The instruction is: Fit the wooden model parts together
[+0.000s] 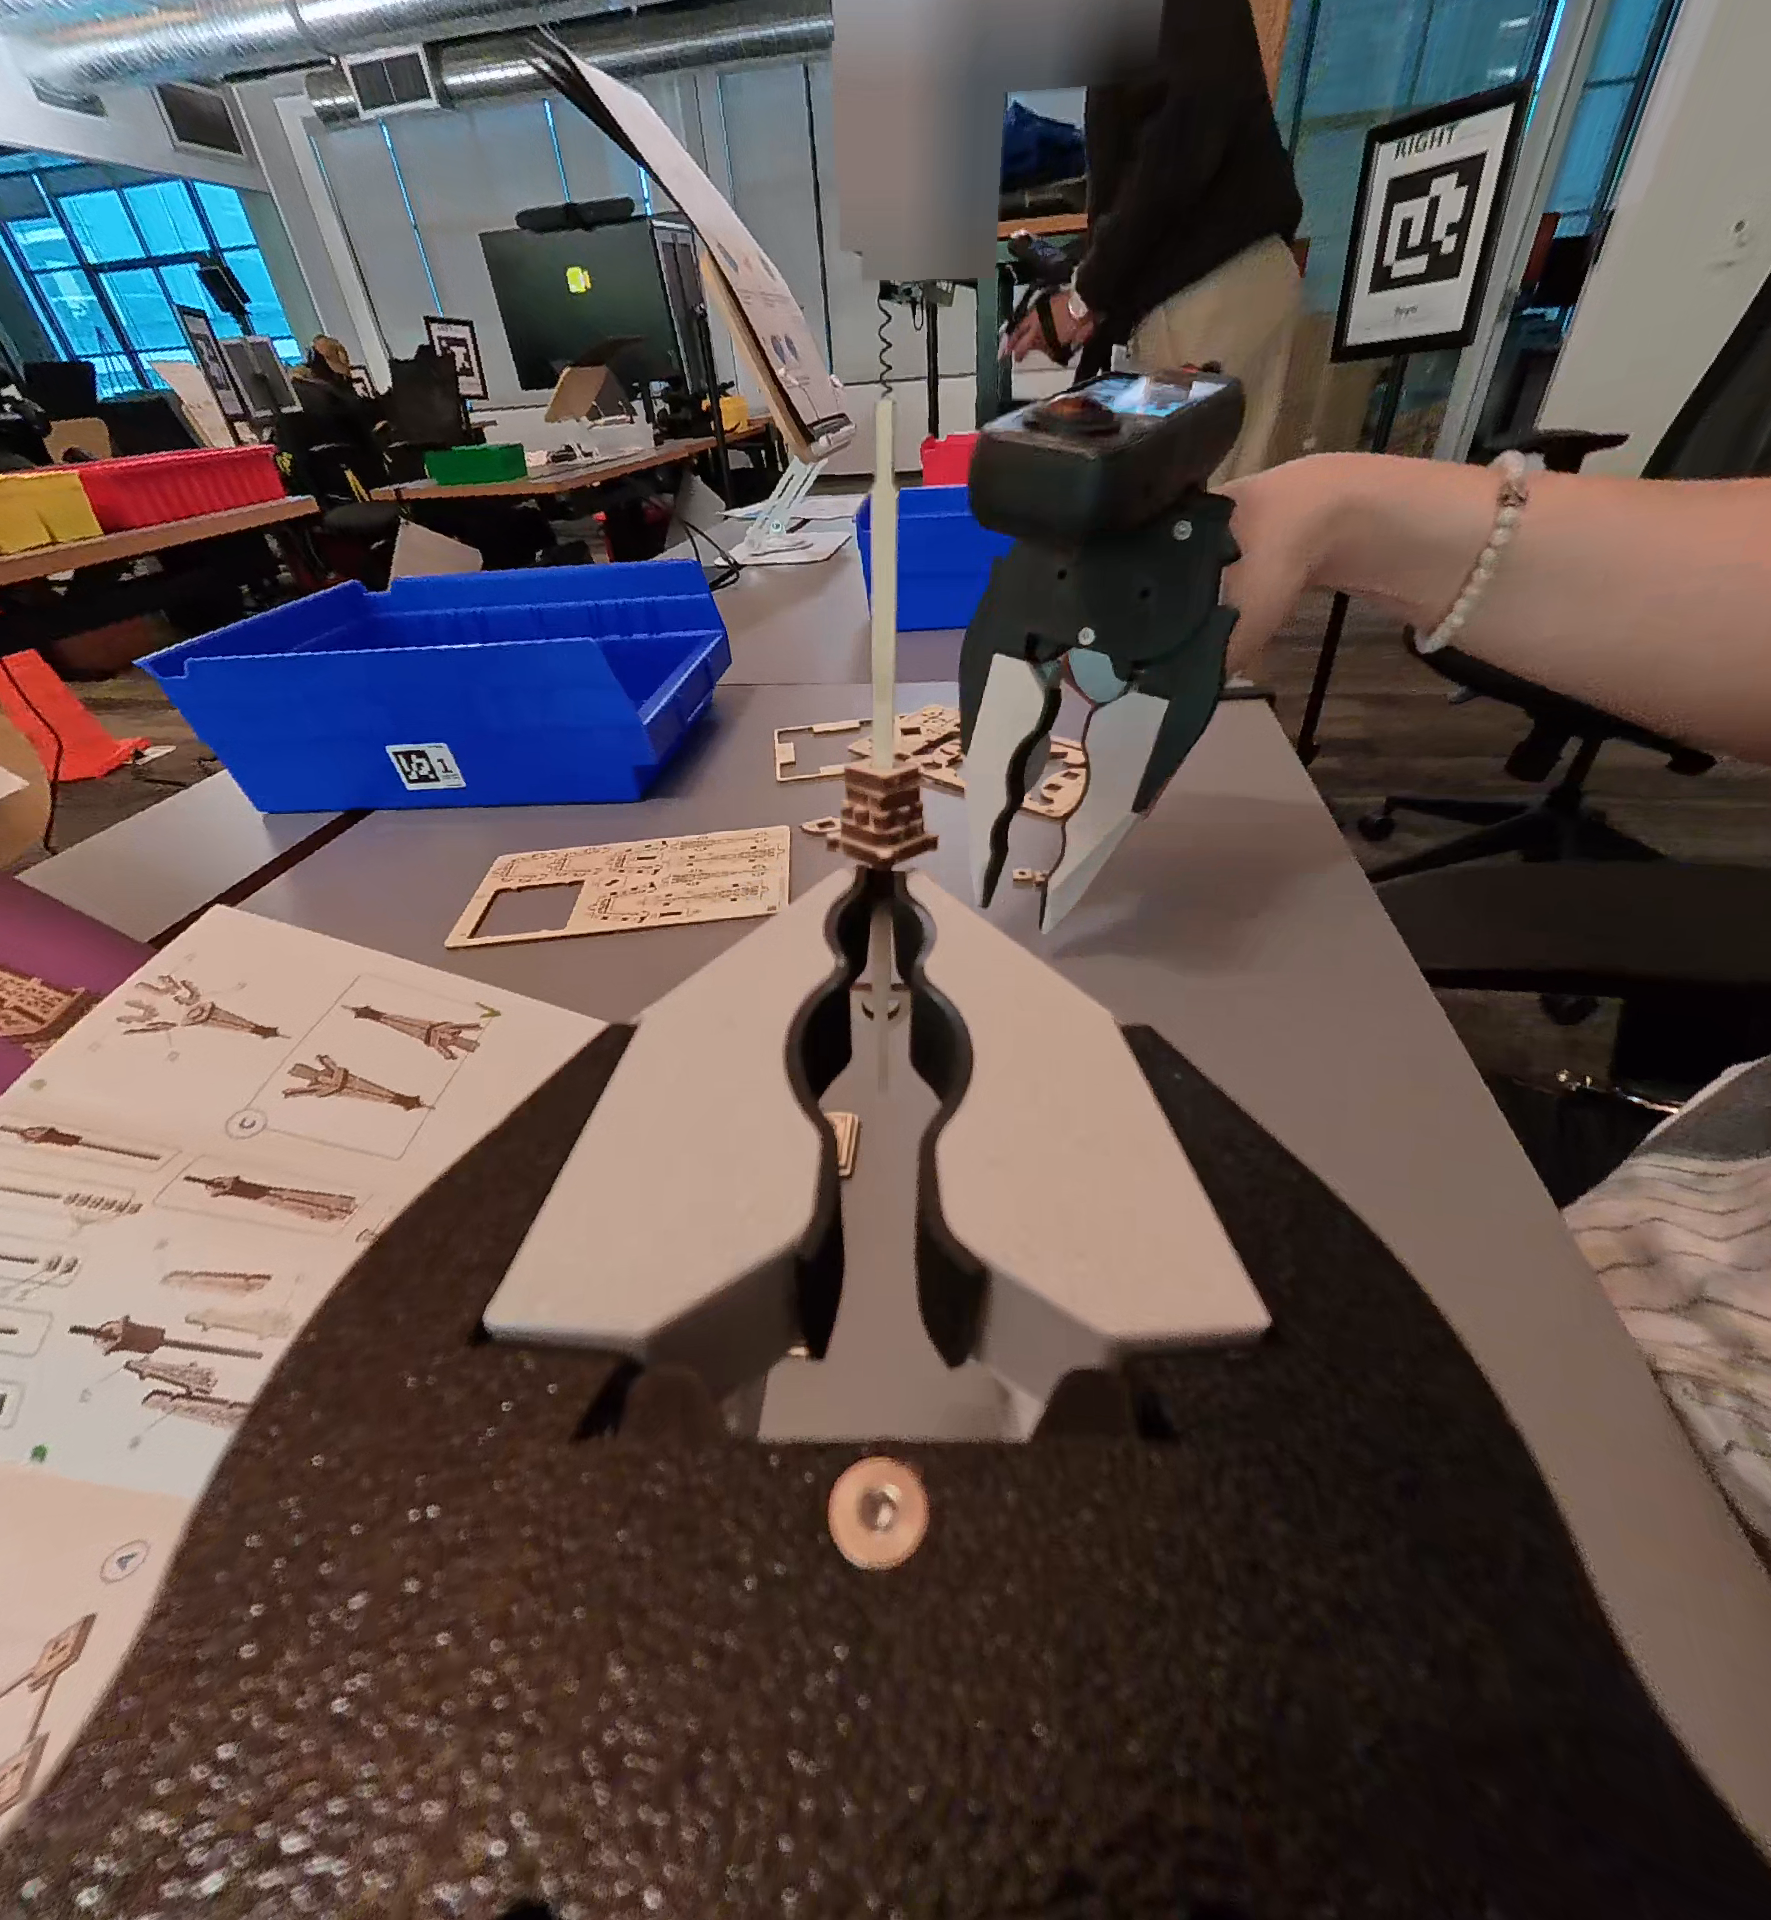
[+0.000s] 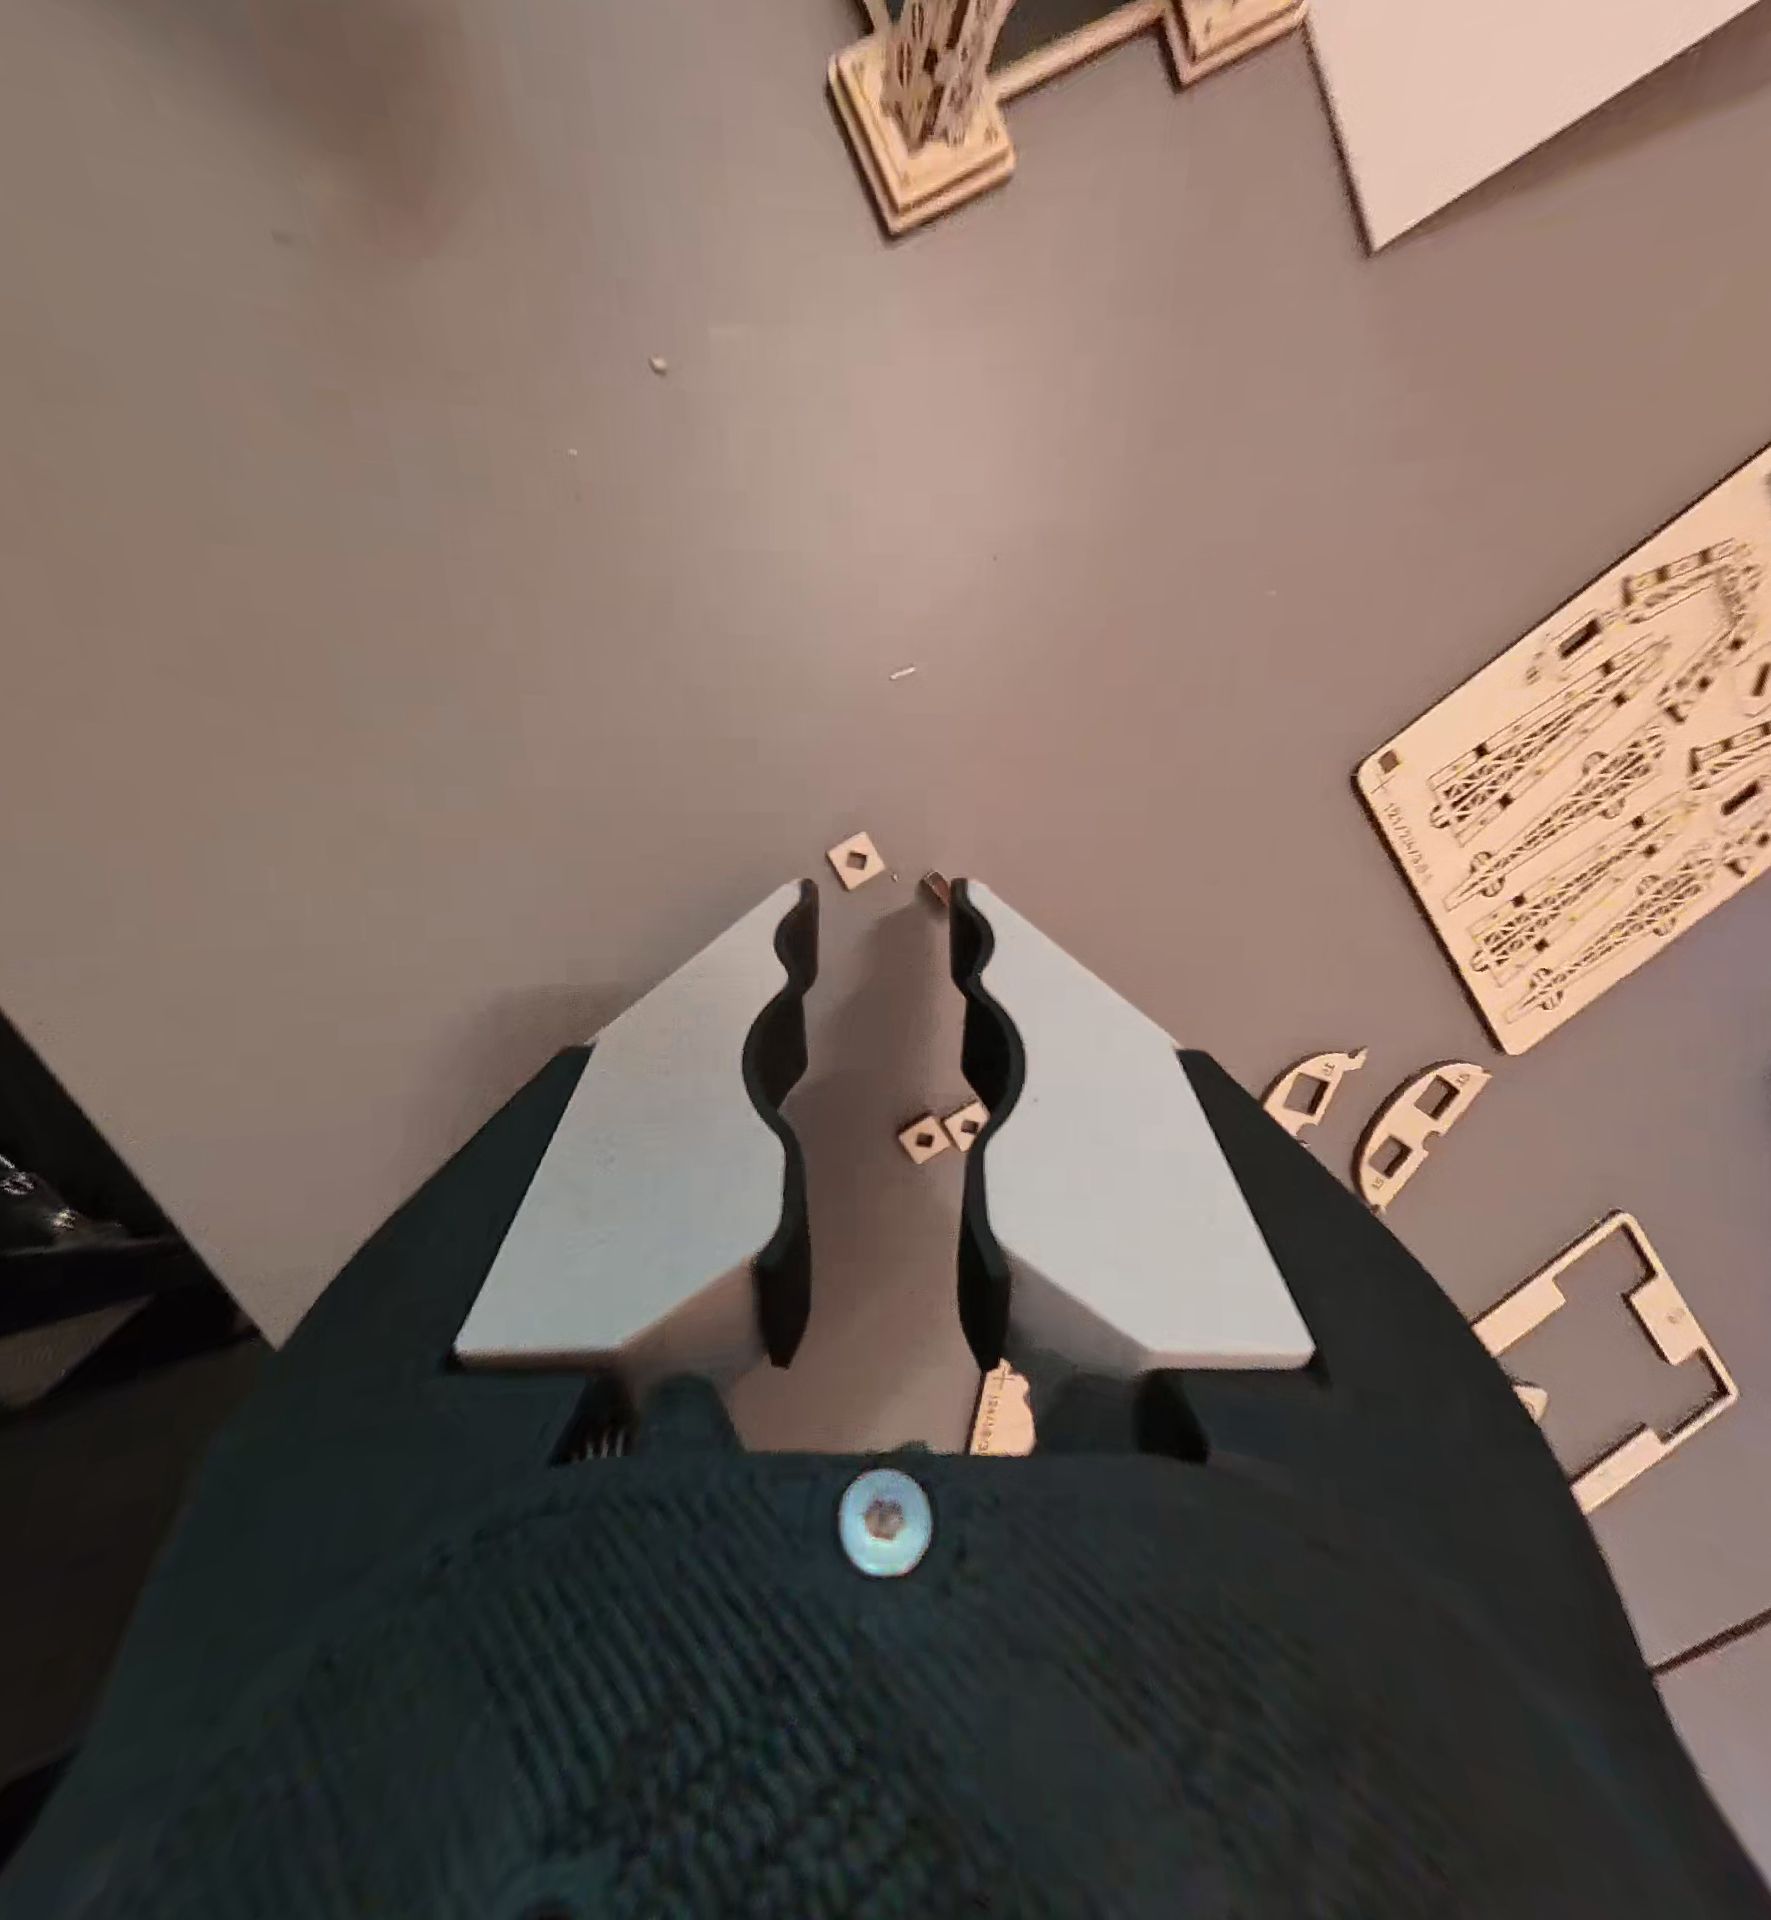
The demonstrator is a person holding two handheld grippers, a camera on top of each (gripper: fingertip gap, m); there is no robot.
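Left gripper: clamped shut on the wooden spire, centre of the left wrist view, gripping the thin shaft just below a stack of square collars.
Right gripper: jaws a little apart and nothing between them, hovering tips-down over the grey table; it also shows at right of centre in the left wrist view.
Next piece: a small square washer lies flat just off the right gripper's left fingertip; two more sit lower, between the fingers.
Spire's axis: long axis runs upright in the left wrist view, slim tip pointing to the top of the frame, well above the table.
Doing it well: my read is to pinch one washer by its edges, hole left clear, and thread it over the tip while the left keeps the shaft steady.
Spares: a cut-out parts sheet at the right edge, an instruction sheet at lower left of the left wrist view.
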